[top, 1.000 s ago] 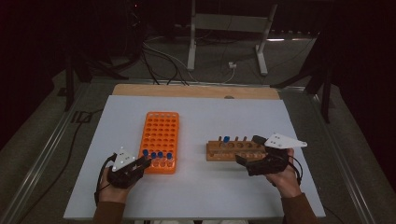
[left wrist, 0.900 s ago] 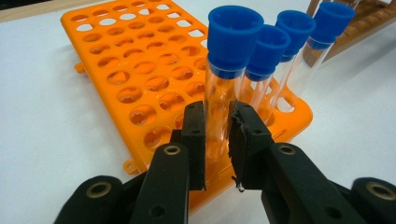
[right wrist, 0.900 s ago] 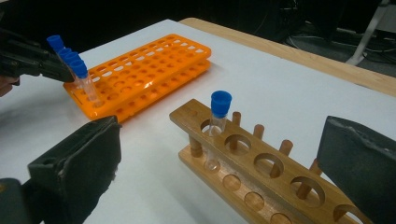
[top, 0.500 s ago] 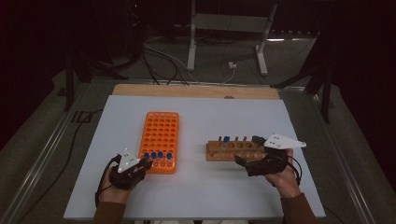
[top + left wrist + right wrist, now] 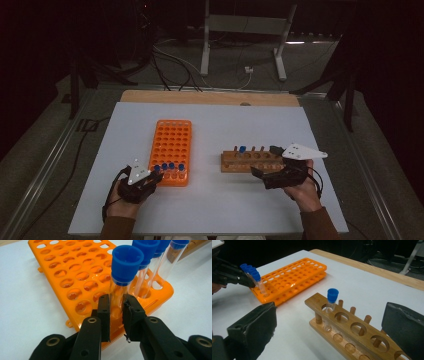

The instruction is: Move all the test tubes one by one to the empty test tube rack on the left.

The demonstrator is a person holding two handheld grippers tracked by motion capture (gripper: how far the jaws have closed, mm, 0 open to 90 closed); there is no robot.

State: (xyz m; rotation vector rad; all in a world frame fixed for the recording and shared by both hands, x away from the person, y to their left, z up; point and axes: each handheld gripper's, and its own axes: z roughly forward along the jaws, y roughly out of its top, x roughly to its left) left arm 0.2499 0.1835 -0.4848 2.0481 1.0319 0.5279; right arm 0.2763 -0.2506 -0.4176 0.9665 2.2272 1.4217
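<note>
Four blue-capped tubes (image 5: 170, 168) stand in a row along the near edge of the orange rack (image 5: 171, 145), and a fifth tube (image 5: 331, 305) stands alone in the end hole of the wooden rack (image 5: 252, 161) to the right. So there are five tubes and two racks on the white tabletop (image 5: 225, 122).

The left gripper (image 5: 116, 308) has its fingers (image 5: 104, 312) clamped on the glass of the nearest tube (image 5: 123, 272), low down, just above the orange rack's top plate. That tube sits in the corner hole at the rack's near end, and the other three line up close behind it.

The right gripper (image 5: 260, 173) lies at the near right end of the wooden rack, its fingers (image 5: 259, 325) wide apart and holding nothing. Four of that rack's holes show empty in the right gripper view.

The orange rack's remaining holes are all open. A bare strip of tabletop separates the two racks, with more bare surface behind both, up to the wooden strip (image 5: 210, 98) at the far edge.
</note>
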